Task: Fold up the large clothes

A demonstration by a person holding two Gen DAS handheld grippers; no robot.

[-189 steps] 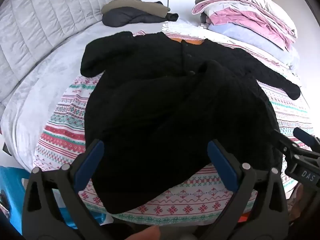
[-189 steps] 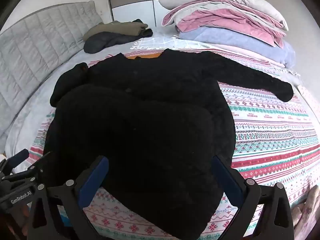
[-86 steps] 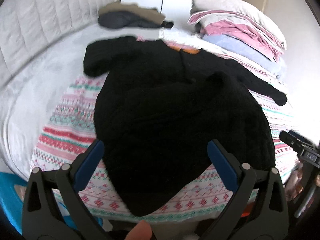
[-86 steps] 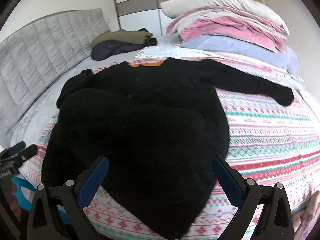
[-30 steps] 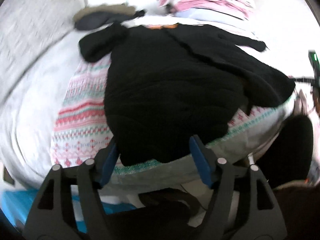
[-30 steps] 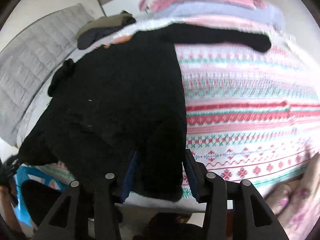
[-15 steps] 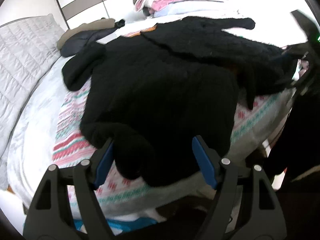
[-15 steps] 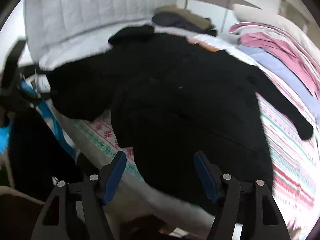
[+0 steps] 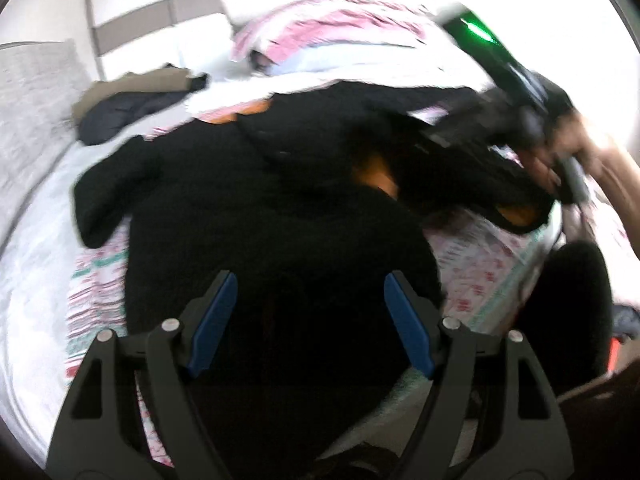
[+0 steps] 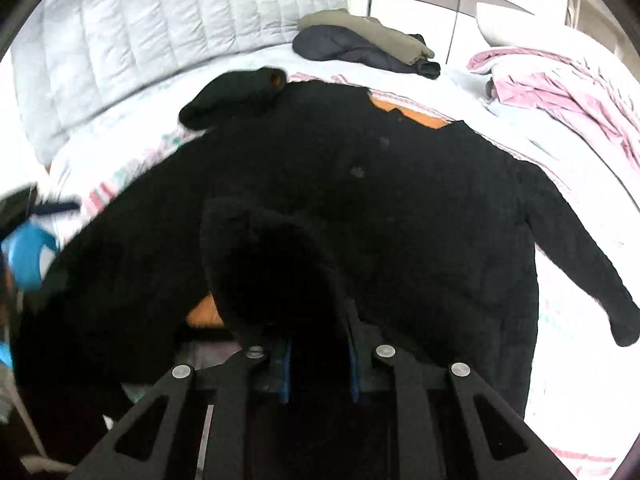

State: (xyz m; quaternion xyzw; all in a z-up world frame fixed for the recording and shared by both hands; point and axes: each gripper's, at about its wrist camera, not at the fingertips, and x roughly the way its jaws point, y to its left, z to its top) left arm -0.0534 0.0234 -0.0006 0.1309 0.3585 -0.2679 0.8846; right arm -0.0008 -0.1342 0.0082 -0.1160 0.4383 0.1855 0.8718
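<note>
coat (image 10: 400, 208): a large black fleecy garment with orange lining is spread across the bed, collar toward the headboard, one sleeve stretched out to the right in the right wrist view and the other sleeve bunched near the headboard.
right gripper (image 10: 318, 364): its blue-padded jaws are drawn close together and clamped on a raised fold of the coat's lower edge; the black cloth is seen rising in a hump straight out of the jaws.
lifted fold: orange lining is exposed just to the left of the pinched hump, under the raised hem.
left gripper (image 9: 310, 320): its jaws are held wide apart, with the black coat filling the space between and below them; whether the pads are touching the cloth cannot be told.
coat relative to left jaws: the near hem is seen between the two blue pads (image 9: 212, 320), the body of the coat stretching away from them.
blanket (image 9: 92, 280): a patterned red, green and white cover is laid beneath the coat.
bedding pile (image 10: 560, 84): pink and white bedding is stacked at the far corner of the bed.
other clothes (image 10: 364, 44): a dark and an olive garment are heaped near the headboard, well apart from the coat.
headboard (image 10: 160, 32): grey, quilted.
</note>
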